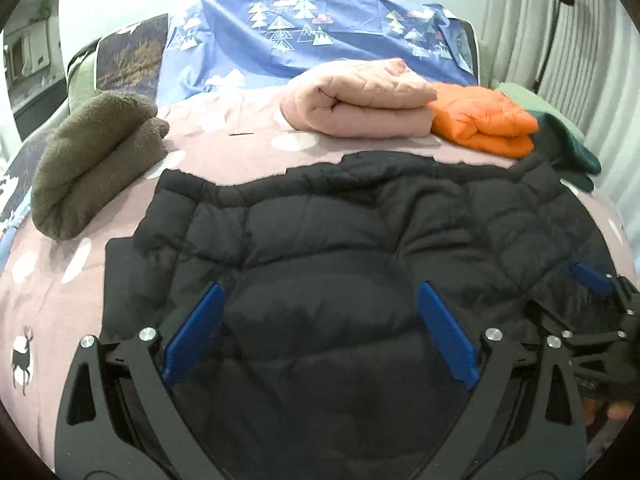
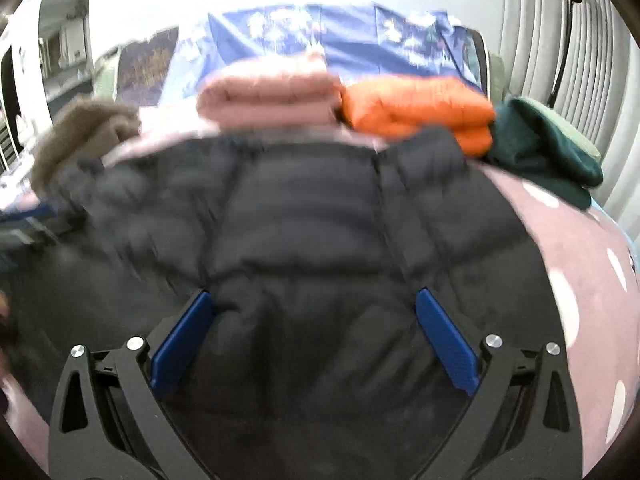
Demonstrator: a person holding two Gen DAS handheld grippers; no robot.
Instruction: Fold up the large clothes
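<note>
A black quilted puffer jacket [image 1: 320, 232] lies spread on the pink bedspread [image 1: 52, 288], filling the lower middle of both views. My left gripper [image 1: 320, 292] hovers over its near part, open, blue pads wide apart with only jacket fabric showing between them. My right gripper [image 2: 316, 300] is open too, above the jacket [image 2: 304, 220]; that view is motion-blurred. In the left wrist view the right gripper's blue pad [image 1: 592, 276] shows at the far right edge over the jacket.
Folded clothes line the back of the bed: a brown fleece [image 1: 88, 160] at left, a pink quilted piece [image 1: 356, 100], an orange puffer [image 1: 484, 120] and a dark green garment [image 1: 572, 152] at right. A blue patterned sheet [image 1: 312, 36] covers the headboard. Curtains and a lamp stand right.
</note>
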